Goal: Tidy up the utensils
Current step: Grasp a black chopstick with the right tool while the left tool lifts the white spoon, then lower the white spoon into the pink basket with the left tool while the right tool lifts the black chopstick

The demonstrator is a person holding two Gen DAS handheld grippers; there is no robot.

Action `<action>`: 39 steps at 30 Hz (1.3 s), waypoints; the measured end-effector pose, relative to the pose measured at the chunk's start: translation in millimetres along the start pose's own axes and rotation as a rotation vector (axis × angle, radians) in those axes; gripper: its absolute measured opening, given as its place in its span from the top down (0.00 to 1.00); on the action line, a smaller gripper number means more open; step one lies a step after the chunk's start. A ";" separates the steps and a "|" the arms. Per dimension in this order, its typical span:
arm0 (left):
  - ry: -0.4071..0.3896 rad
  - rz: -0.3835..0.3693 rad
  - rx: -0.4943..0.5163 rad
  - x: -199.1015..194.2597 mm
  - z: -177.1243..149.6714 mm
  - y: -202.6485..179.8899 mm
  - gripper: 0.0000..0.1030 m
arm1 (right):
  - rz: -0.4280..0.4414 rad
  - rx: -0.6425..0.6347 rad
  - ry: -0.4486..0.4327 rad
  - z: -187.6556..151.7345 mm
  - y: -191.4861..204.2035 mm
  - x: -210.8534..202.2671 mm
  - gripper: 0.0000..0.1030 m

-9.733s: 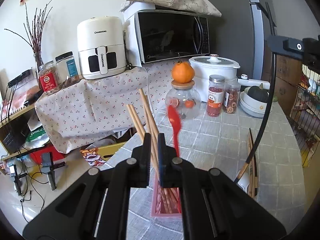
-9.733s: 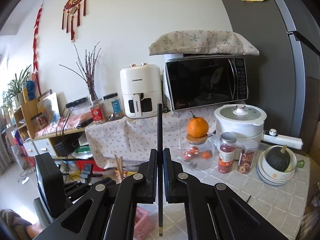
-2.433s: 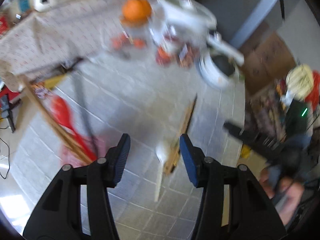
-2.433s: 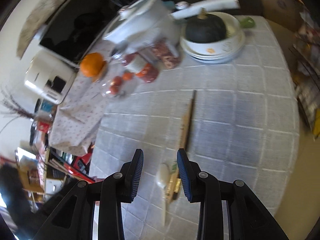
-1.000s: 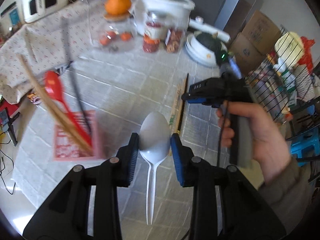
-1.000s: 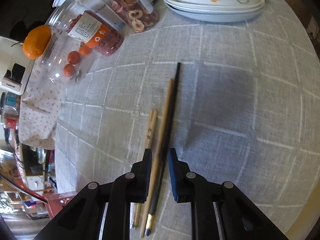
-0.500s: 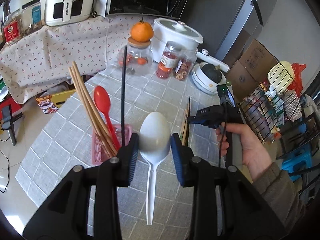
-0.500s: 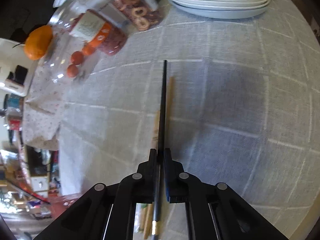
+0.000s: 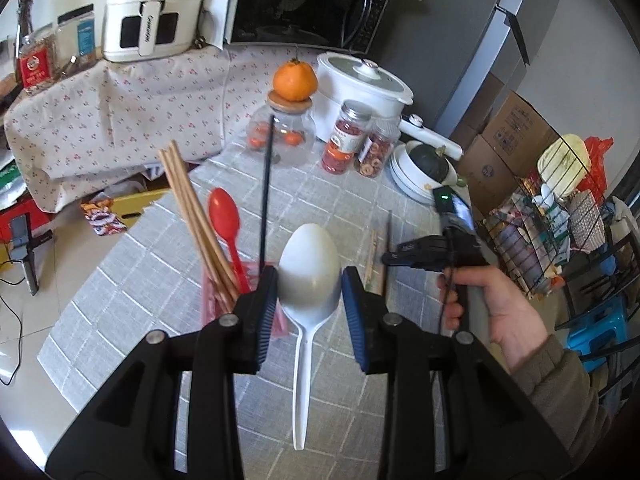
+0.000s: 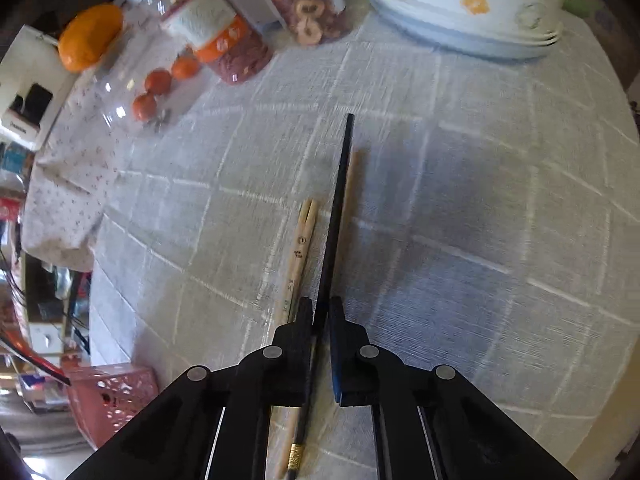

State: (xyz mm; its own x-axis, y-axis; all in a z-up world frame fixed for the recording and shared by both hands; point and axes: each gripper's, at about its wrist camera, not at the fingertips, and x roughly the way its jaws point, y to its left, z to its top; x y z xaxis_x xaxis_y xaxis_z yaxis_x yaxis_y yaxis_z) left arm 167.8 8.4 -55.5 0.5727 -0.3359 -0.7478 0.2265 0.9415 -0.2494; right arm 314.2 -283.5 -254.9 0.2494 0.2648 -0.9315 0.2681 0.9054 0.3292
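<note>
My left fingers (image 9: 309,284) hold a white plastic spoon (image 9: 307,276) by the sides of its bowl, the handle hanging down toward me above the surface (image 9: 344,392) with its grey checked cloth. Just left of the spoon stands the pink basket (image 9: 208,300), and out of it rise several wooden chopsticks (image 9: 192,216), a red spoon (image 9: 225,222) and one black chopstick (image 9: 266,192). My right fingers (image 10: 320,310) are pinched nearly together on a second black chopstick (image 10: 338,208), which points away from me toward the stacked white dishes (image 10: 460,20). Directly beside that chopstick, on the basket's side, a joined pair of bamboo chopsticks (image 10: 298,248) lies flat on the cloth, and a single wooden one (image 10: 352,184) lies on its other side. The basket (image 10: 110,396) sits well to the left of them.
</note>
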 end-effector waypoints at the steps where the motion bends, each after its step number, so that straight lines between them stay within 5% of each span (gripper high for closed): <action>1: -0.011 0.002 -0.001 -2.2 0.6 2.1 0.66 | 0.008 -0.002 -0.013 -0.2 -0.3 -7.3 0.95; 11: -0.100 0.030 -0.071 -8.7 7.4 25.1 0.66 | 0.031 -0.097 -0.112 -13.2 17.0 -51.2 0.95; 19: -0.281 0.036 -0.158 -10.3 14.8 44.8 0.66 | 0.012 -0.410 -0.384 -53.2 96.4 -112.5 0.95; 26: -0.476 0.103 -0.135 2.8 1.3 47.9 0.66 | 0.072 -0.555 -0.502 -85.8 132.6 -141.4 0.95; 32: -0.504 0.181 -0.088 22.1 -10.1 45.4 0.66 | 0.160 -0.624 -0.572 -105.6 152.9 -159.7 0.95; 39: -0.362 0.208 -0.133 29.9 -13.4 51.8 0.66 | 0.231 -0.682 -0.613 -127.5 170.2 -164.8 0.95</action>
State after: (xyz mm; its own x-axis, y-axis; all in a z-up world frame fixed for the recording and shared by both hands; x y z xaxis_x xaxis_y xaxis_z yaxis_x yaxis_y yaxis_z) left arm 186.1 47.5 -99.0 0.8400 -0.1043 -0.5324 -0.0126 0.9773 -0.2115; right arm 200.1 -130.8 -65.1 0.7263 0.4167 -0.5467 -0.4024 0.9025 0.1532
